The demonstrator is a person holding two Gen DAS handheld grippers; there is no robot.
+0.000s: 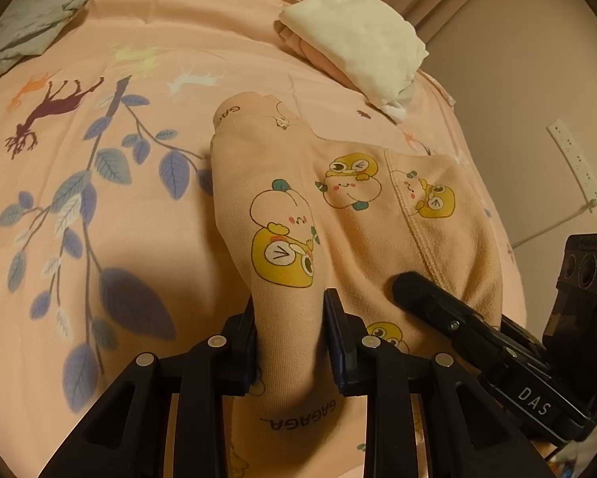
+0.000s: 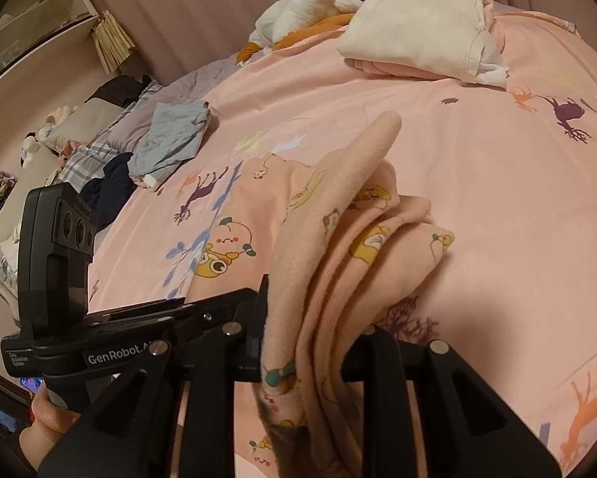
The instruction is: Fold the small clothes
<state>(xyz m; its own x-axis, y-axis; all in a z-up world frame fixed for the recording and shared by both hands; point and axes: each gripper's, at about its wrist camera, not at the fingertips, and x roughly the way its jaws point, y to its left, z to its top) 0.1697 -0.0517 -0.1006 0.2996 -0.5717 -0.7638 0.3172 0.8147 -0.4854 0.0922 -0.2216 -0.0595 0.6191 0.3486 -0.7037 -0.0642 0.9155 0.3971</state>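
Left wrist: left gripper (image 1: 288, 342) pinches a band of the peach printed garment (image 1: 362, 207); its long axis runs straight ahead of the fingers.
Right wrist: right gripper (image 2: 308, 342) clamps bunched layers of it, the rest draped ahead-left on the bedsheet (image 2: 497, 199).

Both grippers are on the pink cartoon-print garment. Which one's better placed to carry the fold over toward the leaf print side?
Probably right. The right gripper clamps a bunched stack of layers of the pink garment, already raised off the bedsheet. The left gripper pinches only one narrow strip, better as the anchor.
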